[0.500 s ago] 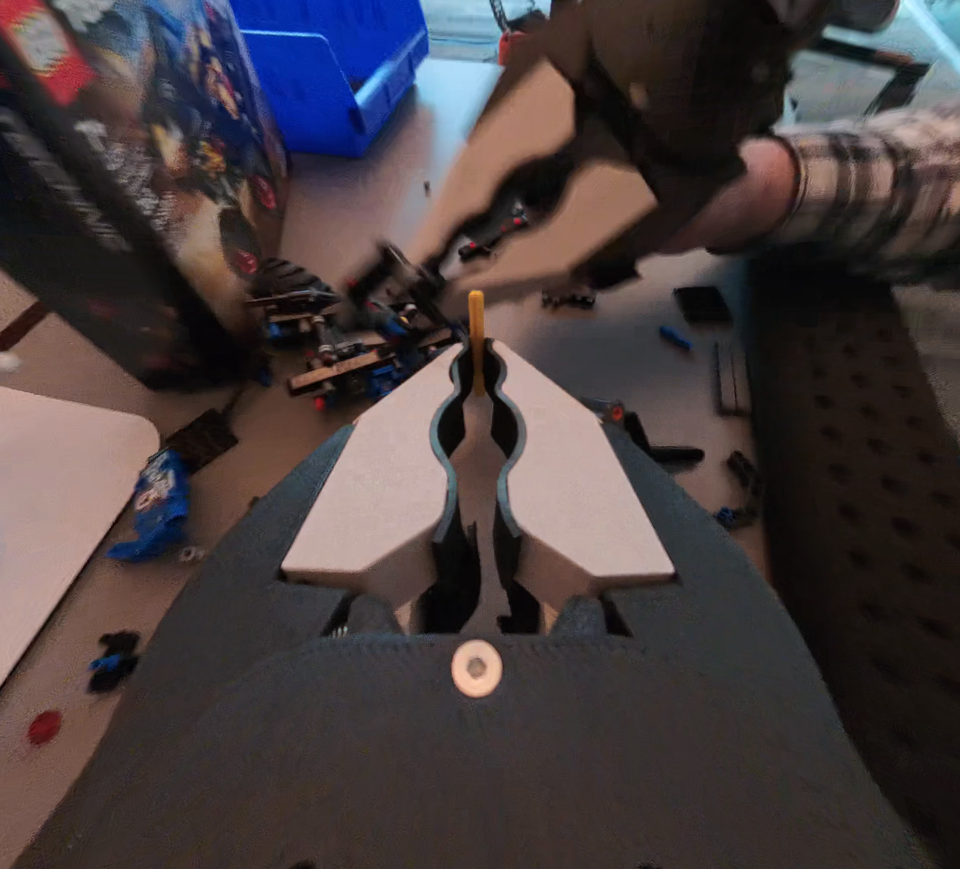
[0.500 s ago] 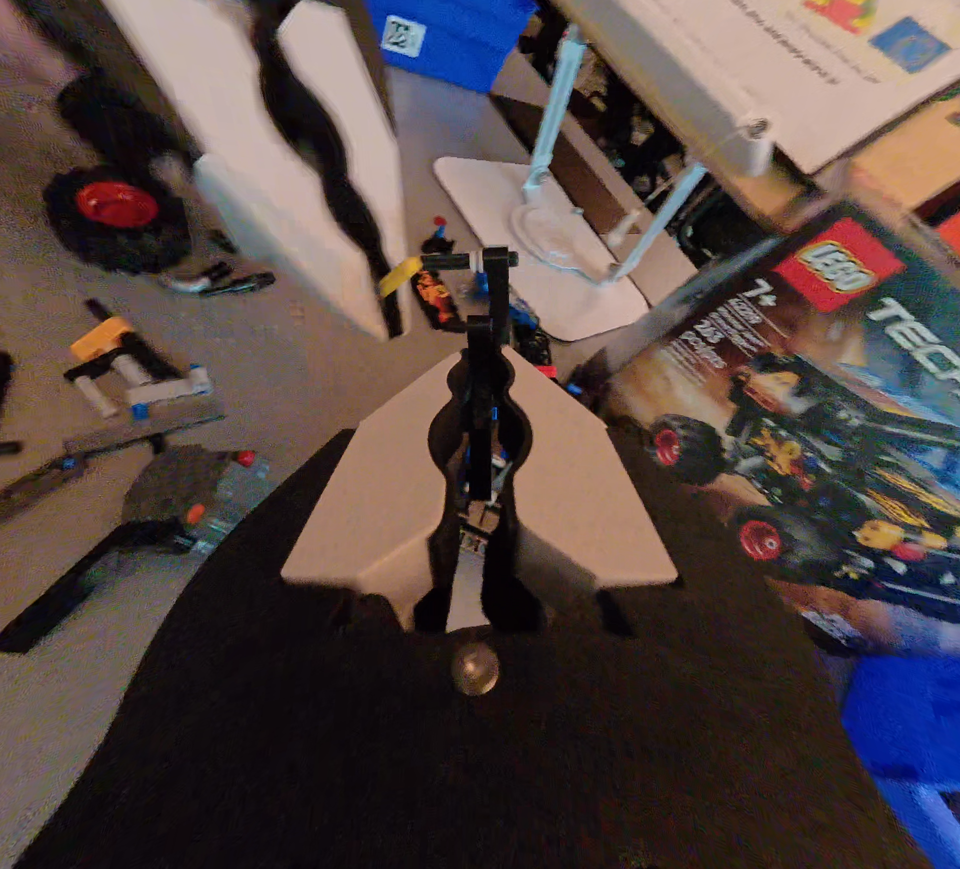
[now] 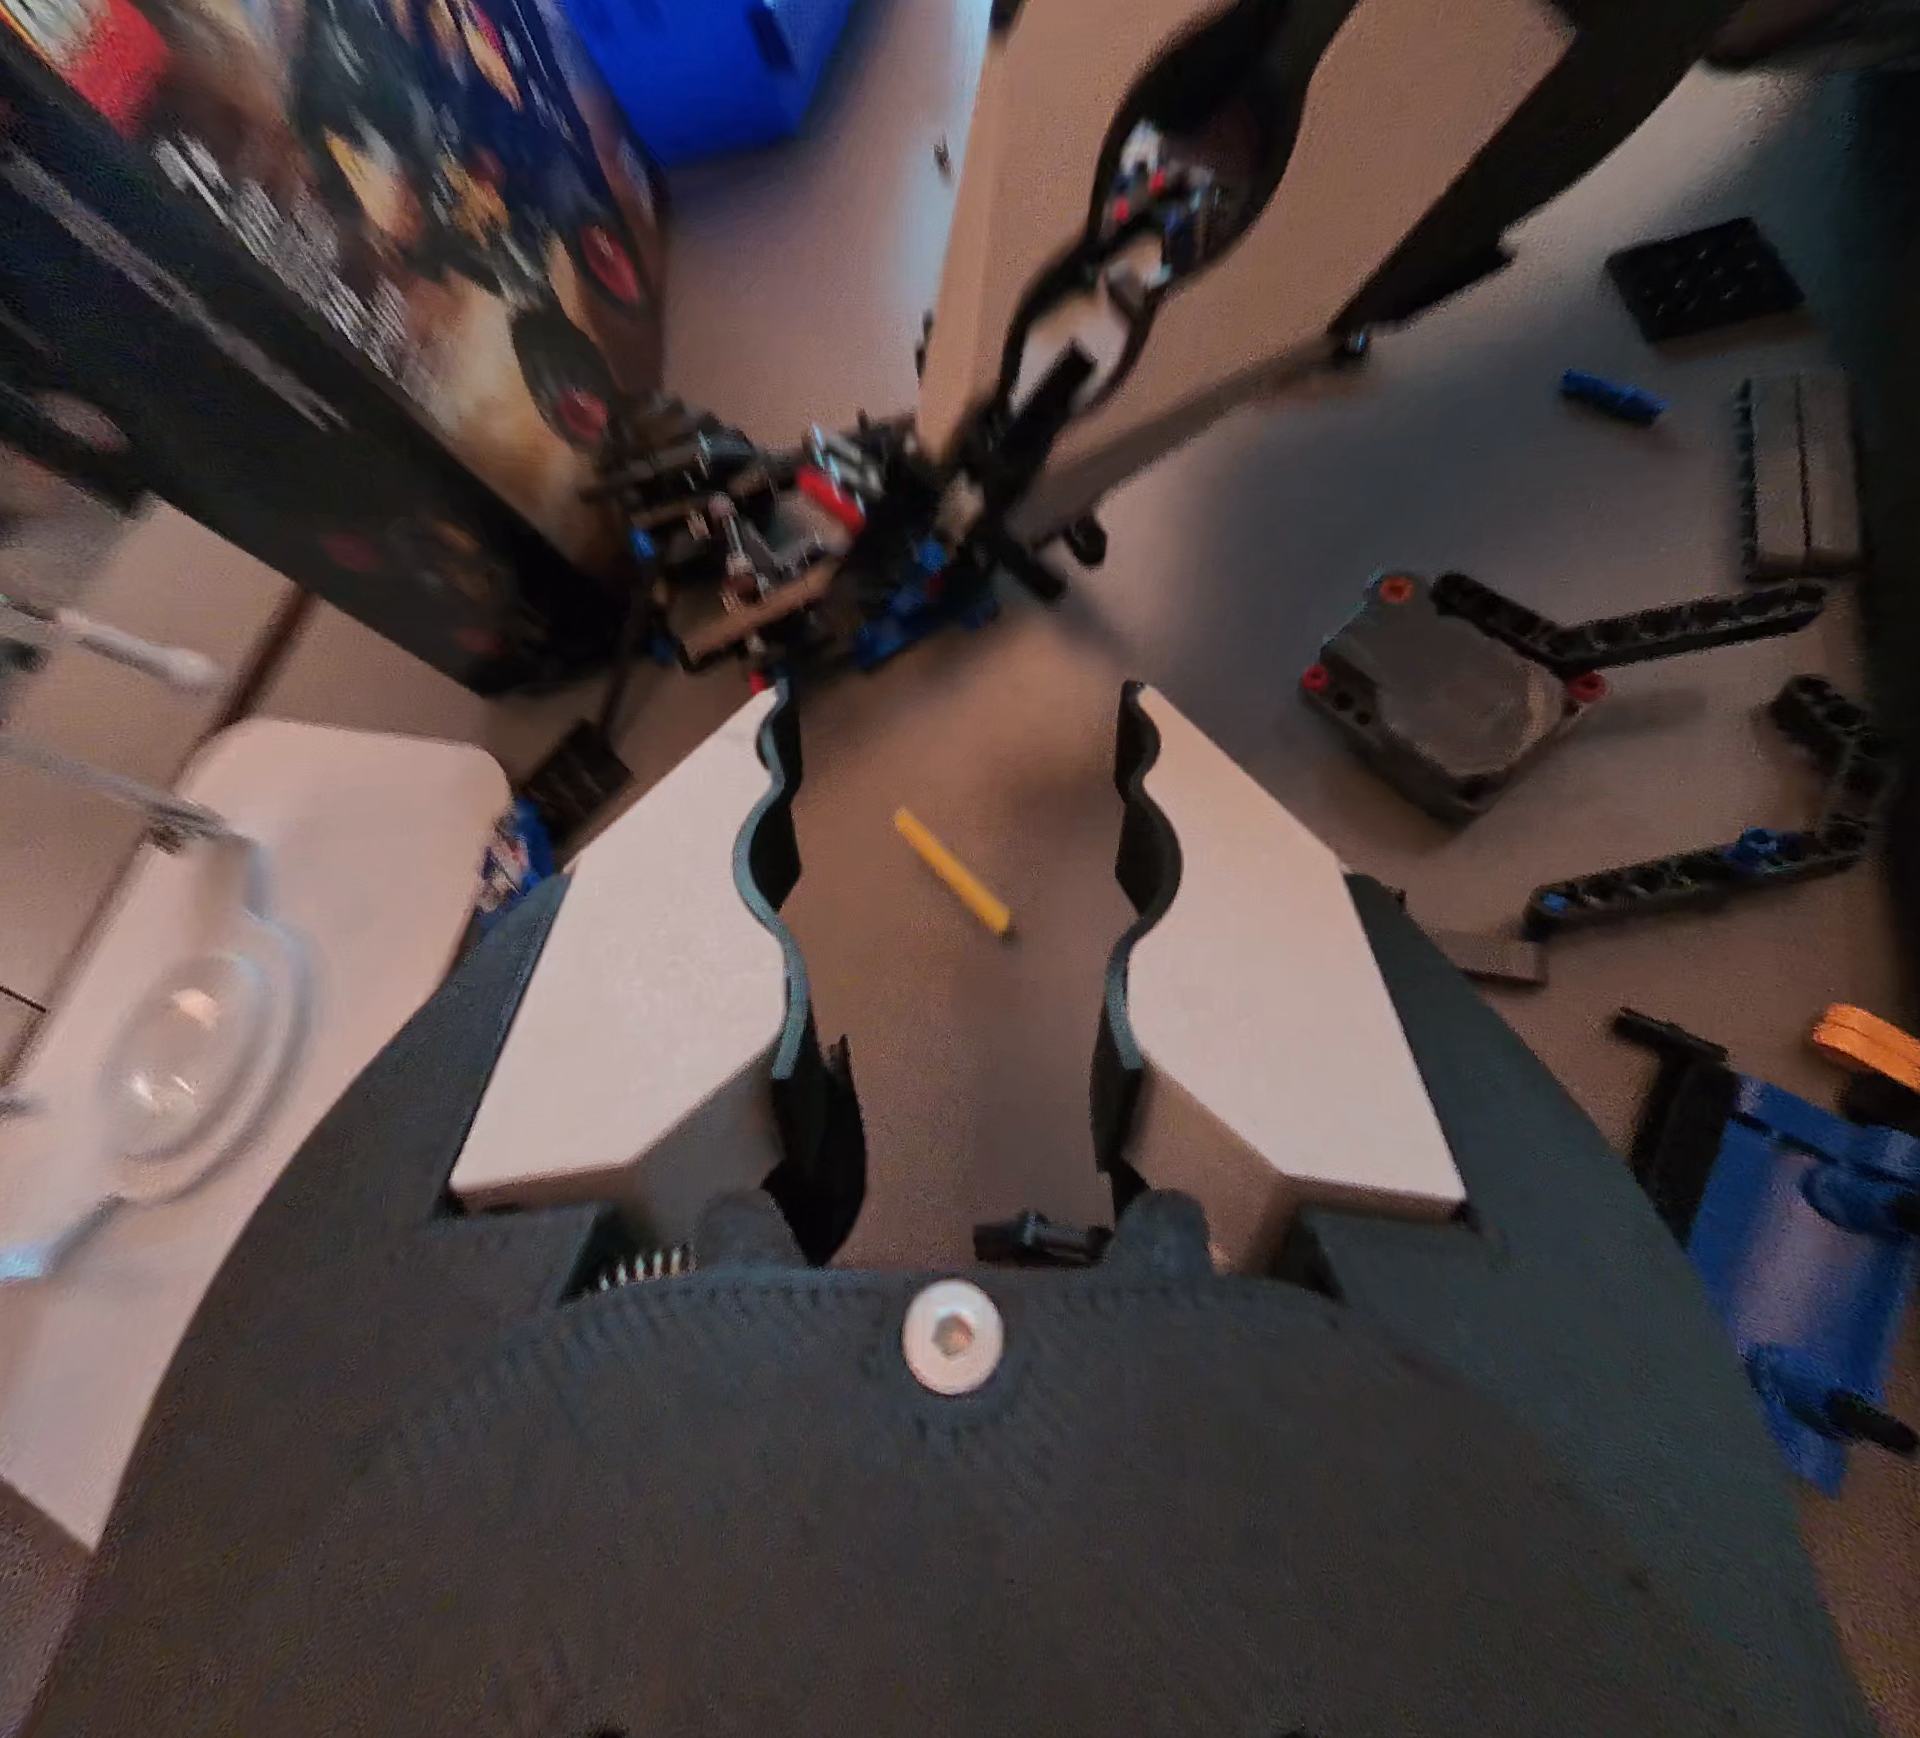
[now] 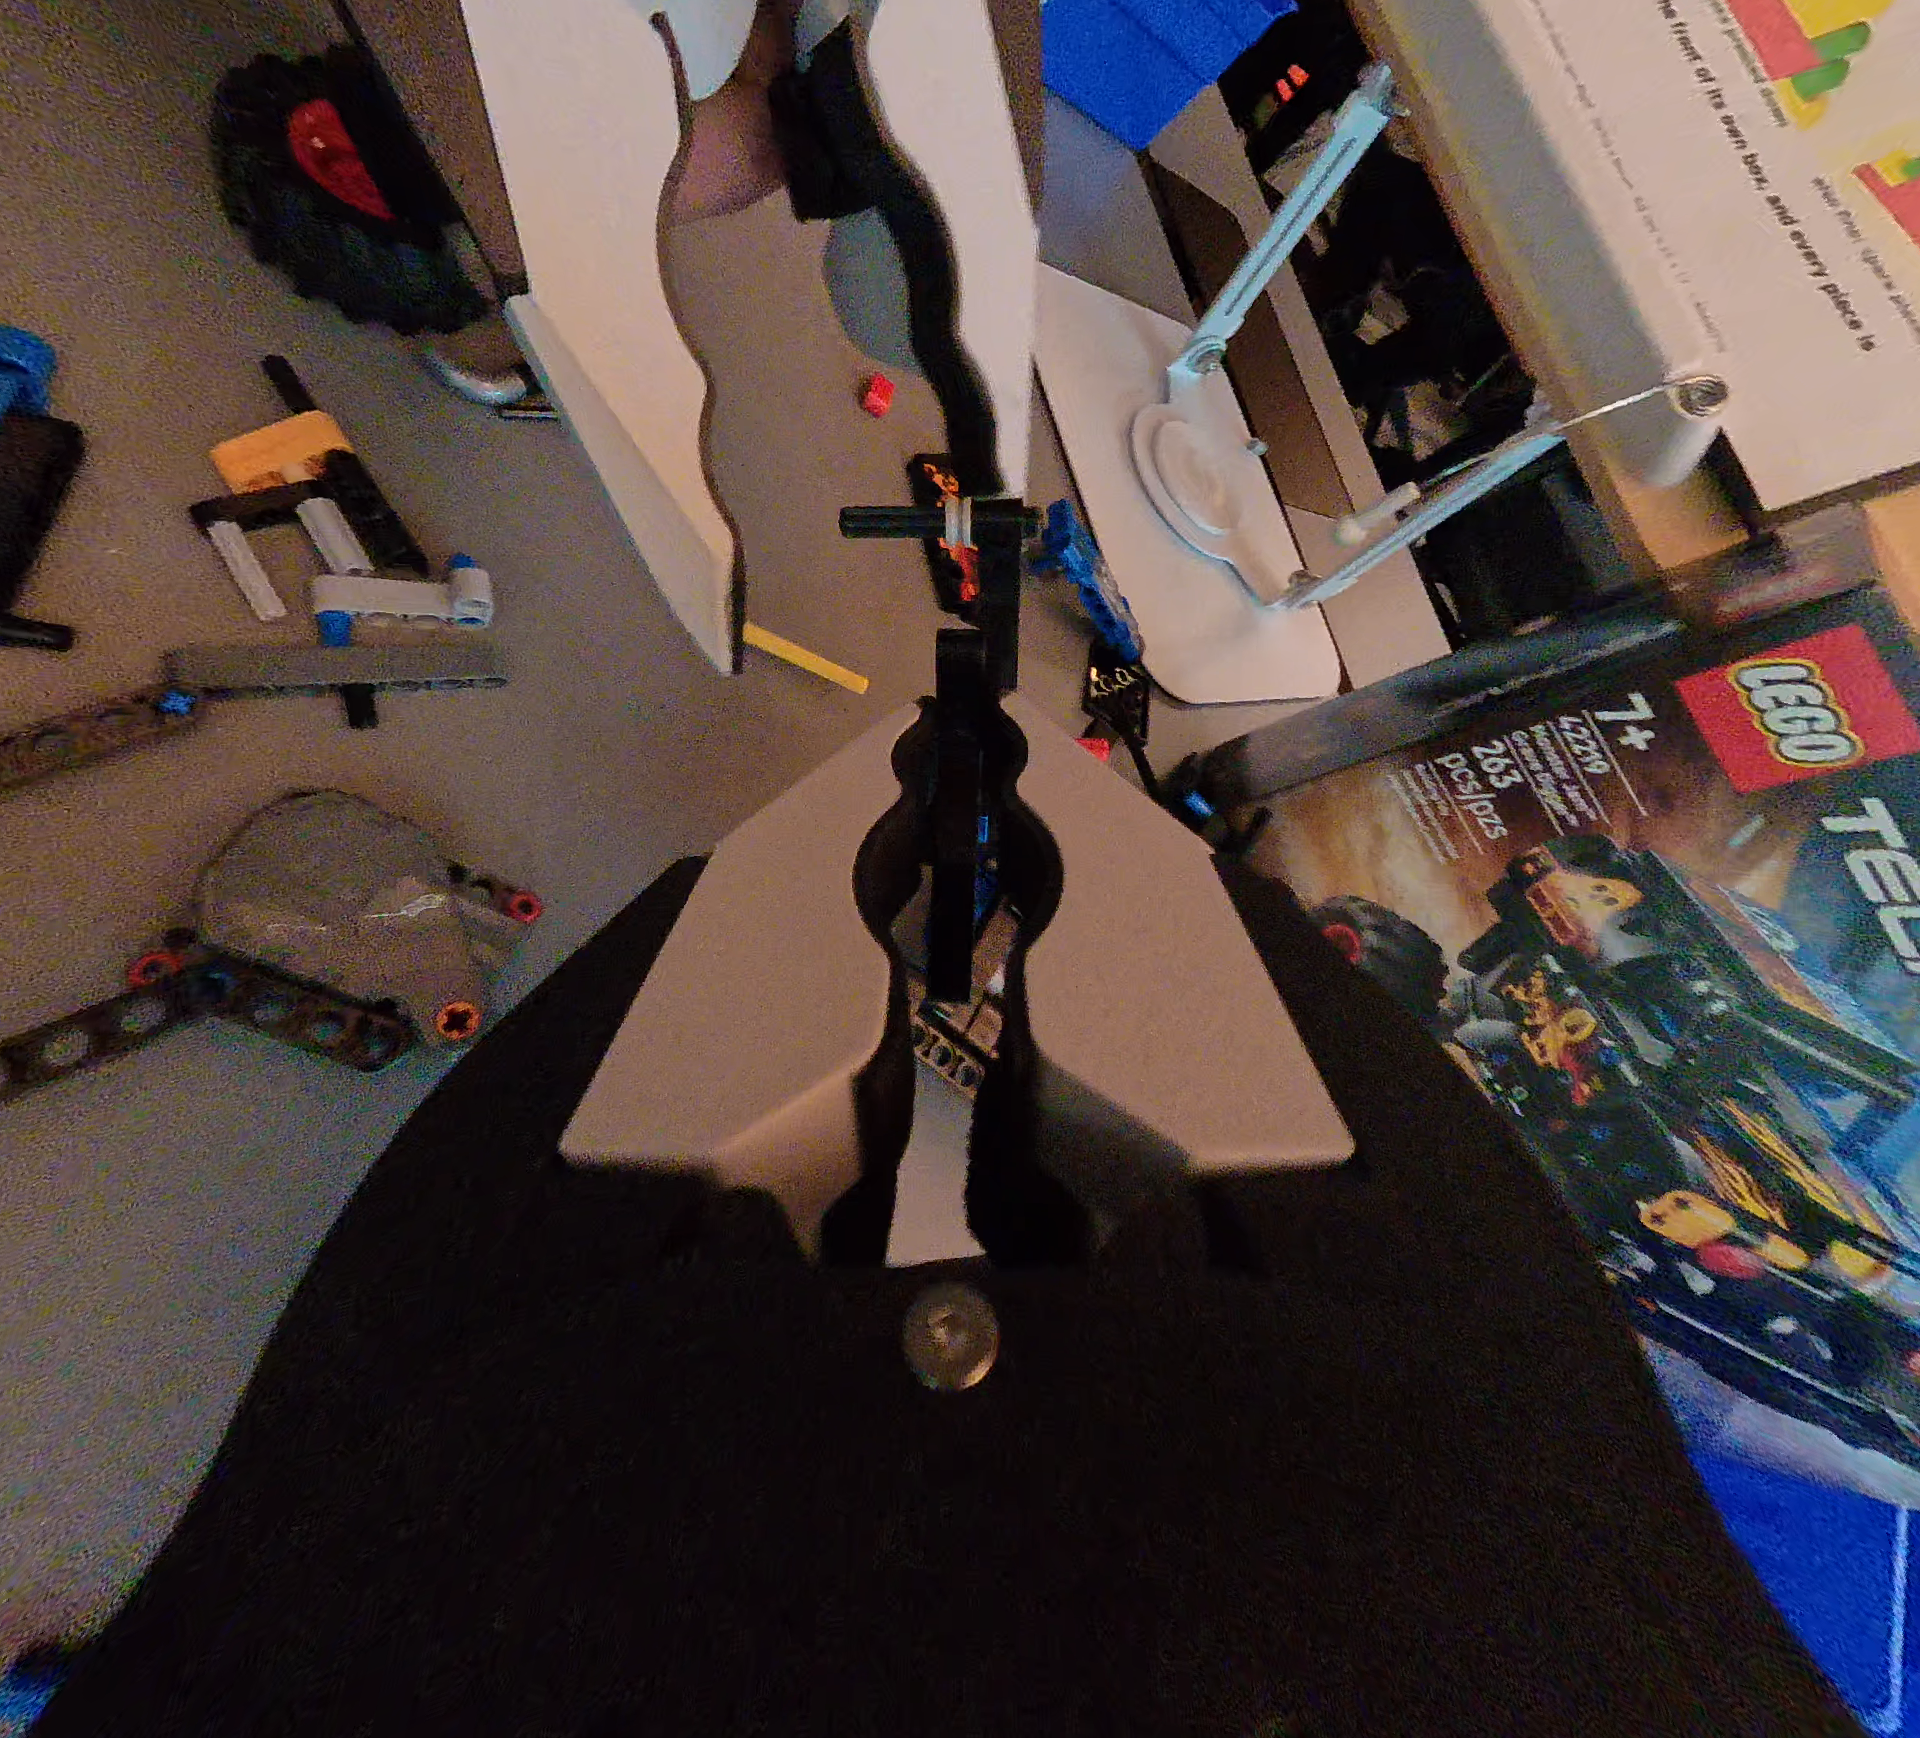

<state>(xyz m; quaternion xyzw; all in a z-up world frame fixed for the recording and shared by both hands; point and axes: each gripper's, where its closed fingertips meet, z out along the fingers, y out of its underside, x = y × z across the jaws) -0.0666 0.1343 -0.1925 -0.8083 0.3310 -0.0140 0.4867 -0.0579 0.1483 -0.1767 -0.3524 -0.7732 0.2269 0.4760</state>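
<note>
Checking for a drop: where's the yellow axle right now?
The yellow axle lies loose on the table, seen in the left wrist view between the open left gripper's fingers, just short of the black-and-blue brick assembly.

A grey worktop [image 3: 1299, 545] is strewn with black and blue building pieces [image 3: 1704, 867]. A yellow rod [image 3: 951, 869] and a grey block [image 3: 1439, 701] are laid on it, near a printed box [image 4: 1621, 940].

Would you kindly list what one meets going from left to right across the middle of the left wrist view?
Clear glass dome on the white base → left gripper, jaws apart → yellow rod lying on the table between its fingers → grey motor block → black perforated beams.
</note>
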